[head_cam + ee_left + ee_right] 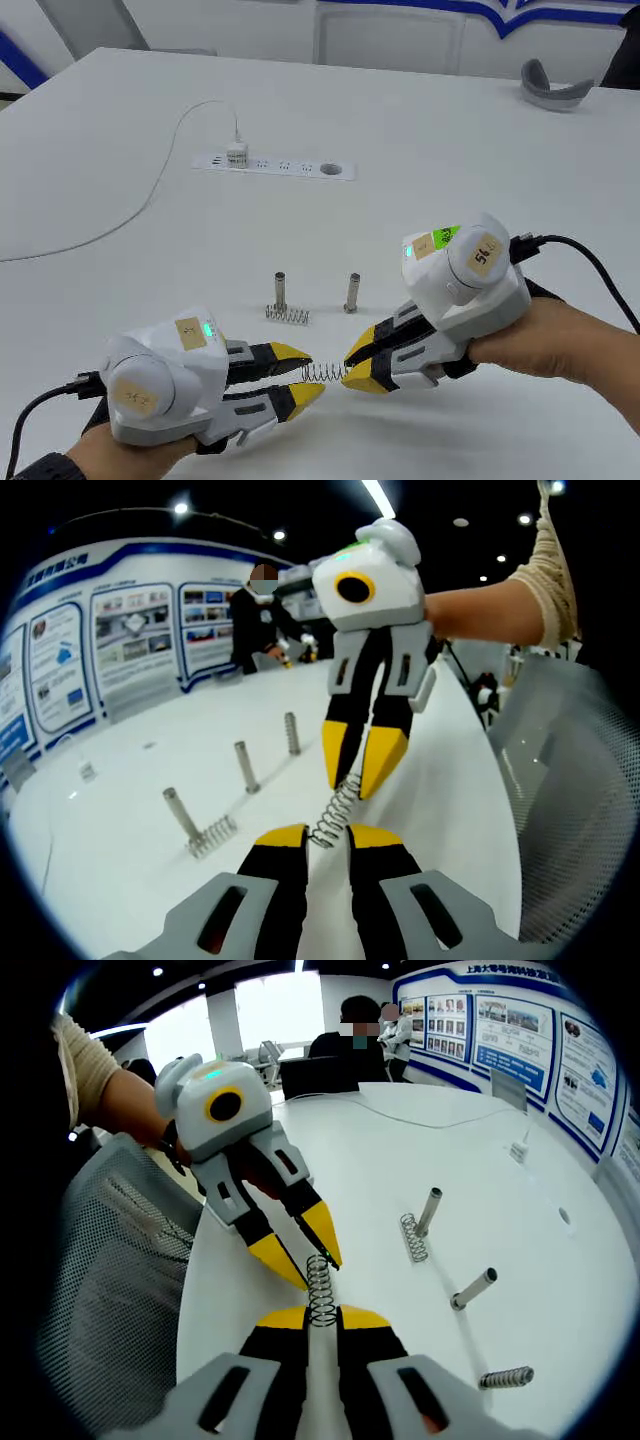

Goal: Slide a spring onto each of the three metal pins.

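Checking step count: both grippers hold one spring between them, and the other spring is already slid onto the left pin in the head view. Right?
Not quite. The left gripper and right gripper do hold one spring between them, but the other spring lies flat on the table at the foot of the left pin, not on it. The head view shows this.

On the right gripper (pixel 348 368), at four o'clock in the head view, a round tan sticker (pixel 484 256) bears sideways handwriting that looks like "5L". The small tan label (pixel 424 245) and green tag (pixel 446 236) beside it are too small to read. The left gripper (pixel 308 373), at seven o'clock, carries two tan stickers (pixel 190 332) with illegible scrawl. Wall boards (pixel 505 1030), at one o'clock in the right gripper view, show Chinese headings too fine to read.
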Available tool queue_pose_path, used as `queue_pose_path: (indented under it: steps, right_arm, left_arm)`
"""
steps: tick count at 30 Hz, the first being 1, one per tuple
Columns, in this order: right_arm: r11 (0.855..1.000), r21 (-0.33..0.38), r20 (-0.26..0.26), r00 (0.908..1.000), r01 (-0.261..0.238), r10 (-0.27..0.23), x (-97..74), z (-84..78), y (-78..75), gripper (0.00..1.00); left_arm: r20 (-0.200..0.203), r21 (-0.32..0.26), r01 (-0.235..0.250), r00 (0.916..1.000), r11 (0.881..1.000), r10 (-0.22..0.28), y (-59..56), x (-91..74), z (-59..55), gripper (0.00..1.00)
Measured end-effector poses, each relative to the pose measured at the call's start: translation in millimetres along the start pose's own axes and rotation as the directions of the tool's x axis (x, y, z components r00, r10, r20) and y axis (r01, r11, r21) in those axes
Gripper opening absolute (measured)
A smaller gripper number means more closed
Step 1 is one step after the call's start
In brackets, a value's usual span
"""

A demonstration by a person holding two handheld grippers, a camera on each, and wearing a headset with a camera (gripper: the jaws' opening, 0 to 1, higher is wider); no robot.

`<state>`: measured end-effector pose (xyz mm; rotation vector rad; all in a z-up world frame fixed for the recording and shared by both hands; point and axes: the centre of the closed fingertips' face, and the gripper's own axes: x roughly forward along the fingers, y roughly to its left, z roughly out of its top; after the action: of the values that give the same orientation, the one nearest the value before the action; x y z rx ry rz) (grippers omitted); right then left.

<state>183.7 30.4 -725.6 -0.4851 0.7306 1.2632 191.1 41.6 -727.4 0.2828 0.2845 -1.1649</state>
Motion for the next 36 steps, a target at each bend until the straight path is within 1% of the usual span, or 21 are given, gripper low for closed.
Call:
queue_pose_path:
  steps: [3, 9, 15, 21, 27, 30, 36]
  right_arm:
    - [1.000, 0.000, 0.001, 1.0000, -0.002, 0.002, -0.8, 2.4, 1.4, 0.12]
    - [1.000, -0.008, 0.022, 0.9998, 0.001, -0.001, -4.9, 13.2, 2.9, 0.12]
    - [1.000, -0.022, 0.044, 0.9990, 0.010, -0.009, -6.3, 22.7, 2.7, 0.12]
    - [1.000, -0.020, 0.082, 0.9965, 0.015, -0.014, -7.6, 34.3, 2.0, 0.12]
    - [0.999, -0.029, 0.113, 0.9935, 0.020, -0.016, -6.7, 44.0, 2.9, 0.12]
    - [0.999, -0.034, 0.123, 0.9923, 0.023, -0.019, -6.0, 47.1, 2.9, 0.12]
    - [0.998, -0.045, 0.143, 0.9894, 0.033, -0.026, -4.8, 53.2, 2.8, 0.12]
  left_arm:
    - [-0.006, 0.007, 0.001, 1.0000, 1.000, -0.001, -0.3, -0.1, -1.0, 0.14]
    - [-0.015, 0.007, 0.001, 0.9999, 1.000, -0.001, -0.3, 0.1, -2.9, 0.13]
    - [-0.011, 0.000, -0.001, 0.9999, 1.000, 0.001, 0.7, 0.9, -2.4, 0.12]
    - [-0.007, -0.001, -0.001, 1.0000, 1.000, 0.001, 0.6, 0.8, -1.1, 0.12]
    - [-0.003, -0.005, 0.005, 1.0000, 1.000, -0.005, -2.0, 2.5, 0.9, 0.11]
    - [0.001, -0.013, 0.006, 1.0000, 1.000, -0.006, -2.0, 2.8, 2.1, 0.11]
    - [0.014, -0.047, 0.003, 0.9999, 0.999, -0.003, -0.9, 3.5, 4.7, 0.11]
